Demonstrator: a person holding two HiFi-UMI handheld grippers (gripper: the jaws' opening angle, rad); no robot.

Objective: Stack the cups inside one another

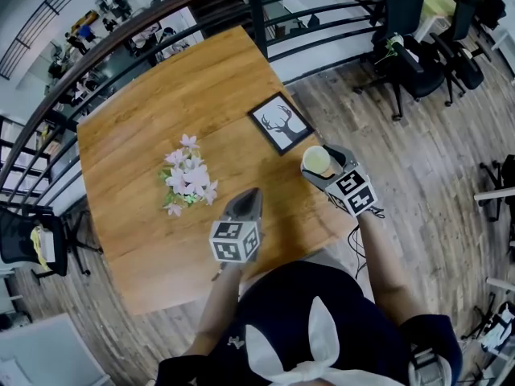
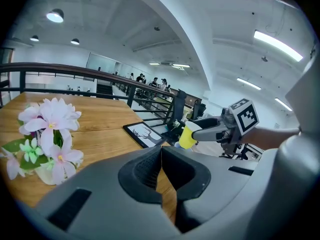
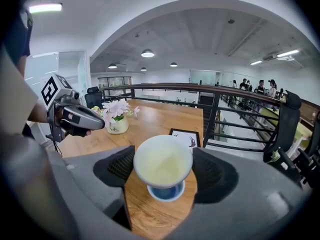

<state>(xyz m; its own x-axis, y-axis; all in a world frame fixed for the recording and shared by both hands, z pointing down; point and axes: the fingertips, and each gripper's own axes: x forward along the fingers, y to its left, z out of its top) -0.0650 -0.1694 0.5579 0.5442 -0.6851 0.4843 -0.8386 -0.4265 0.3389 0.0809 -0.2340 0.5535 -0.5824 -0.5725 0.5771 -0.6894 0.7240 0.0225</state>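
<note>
Grippers over the wooden table [image 1: 161, 127]: one holds a cup, the other holds nothing.

The right gripper [image 3: 163, 170] has its jaws clamped on the sides of a yellow cup [image 3: 162, 160], mouth up, directly above a blue cup [image 3: 168, 193] standing on the table near its edge. Only the blue cup's lower rim shows under the yellow one, and I cannot tell whether the two touch; the head view hides the blue cup altogether. The left gripper [image 2: 161, 153] hangs over the table's near edge with its jaws pressed together at the tips and nothing between them. Beyond the cups lies a framed deer picture [image 1: 280, 123], partly covered by the yellow cup in the right gripper view, and a small pot of pink flowers [image 1: 189, 179] stands toward the table's middle.
</note>
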